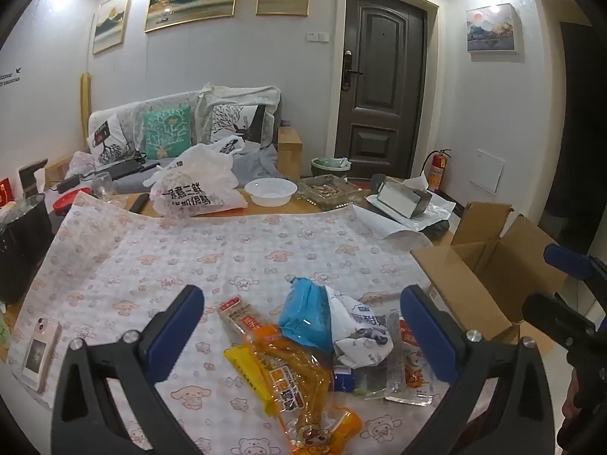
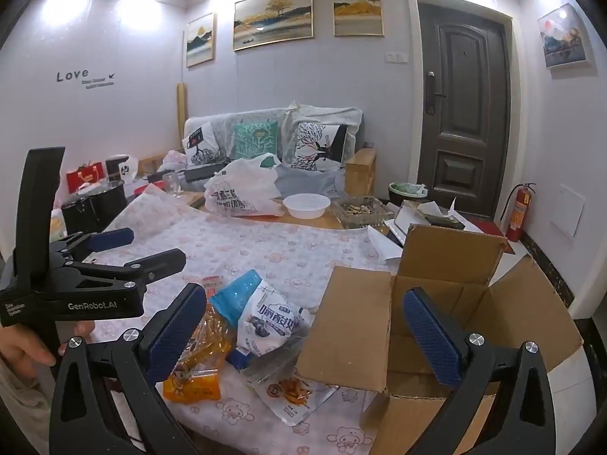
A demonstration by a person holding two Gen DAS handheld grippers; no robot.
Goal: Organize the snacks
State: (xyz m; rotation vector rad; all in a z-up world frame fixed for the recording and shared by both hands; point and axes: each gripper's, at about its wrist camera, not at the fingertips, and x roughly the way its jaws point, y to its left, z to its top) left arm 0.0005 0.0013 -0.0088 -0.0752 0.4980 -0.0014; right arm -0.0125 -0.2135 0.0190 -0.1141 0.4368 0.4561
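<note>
Our left gripper (image 1: 301, 326), released and empty, is nearer: the orange snack packet (image 1: 288, 375) lies at six o'clock, long axis eleven-to-five; our right gripper (image 2: 303, 326) gapes too.

Hovering wide open over a patterned tablecloth (image 2: 265, 242): the right gripper (image 2: 303, 326), straddling a heap of snack packets (image 2: 242, 326) and an open cardboard box (image 2: 447, 265). Lying against the box's near flap, a white and blue pouch (image 2: 267, 322) and an orange packet (image 2: 197, 375). Reaching in from the left, the left gripper (image 2: 148, 246), hand-held, fingers parted.
</note>
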